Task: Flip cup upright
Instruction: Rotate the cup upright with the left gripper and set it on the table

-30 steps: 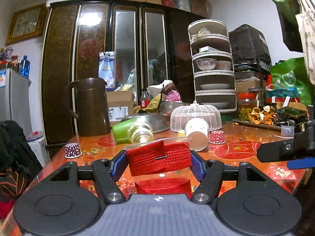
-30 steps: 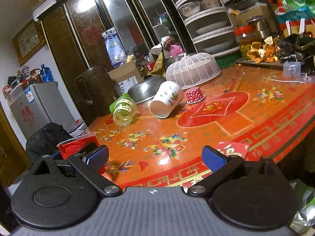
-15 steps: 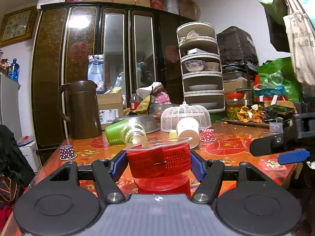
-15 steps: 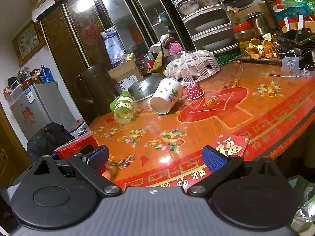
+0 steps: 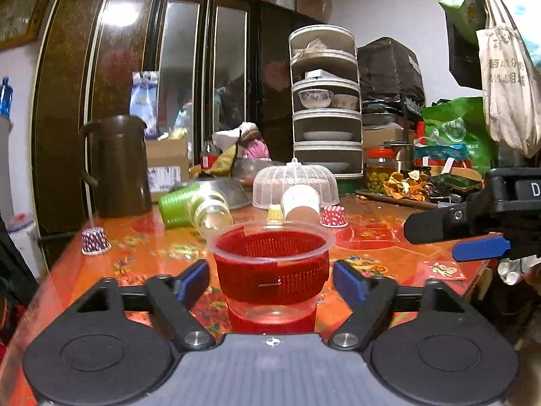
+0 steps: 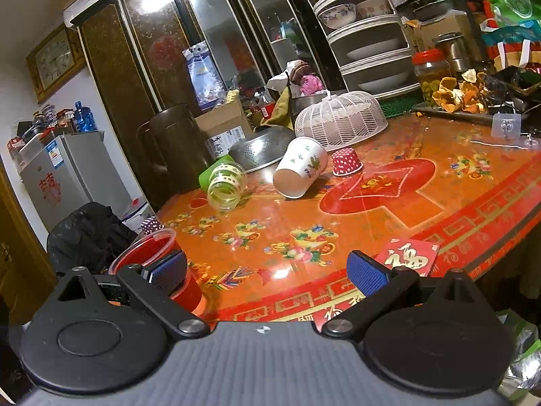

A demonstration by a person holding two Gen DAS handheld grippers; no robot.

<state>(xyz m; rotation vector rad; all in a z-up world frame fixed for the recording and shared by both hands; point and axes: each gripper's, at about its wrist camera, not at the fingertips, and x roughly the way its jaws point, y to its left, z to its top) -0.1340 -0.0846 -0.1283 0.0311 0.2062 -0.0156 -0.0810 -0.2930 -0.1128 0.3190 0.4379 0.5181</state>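
Note:
A clear plastic cup with a red mesh sleeve stands upright, mouth up, on the orange table near its front edge. My left gripper is open, with its blue pads apart from the cup on both sides. The cup also shows at the left of the right wrist view. My right gripper is open and empty above the table's front edge; it shows at the right of the left wrist view.
Farther back lie a white paper cup, a clear glass jar in a green cup, small cupcake liners, a steel colander, a mesh food cover and a brown pitcher. A red envelope lies near the front edge.
The red-sleeved cup went from gripped and tilted to standing upright on the table. My left gripper opened and let go of it. The right gripper stayed open.

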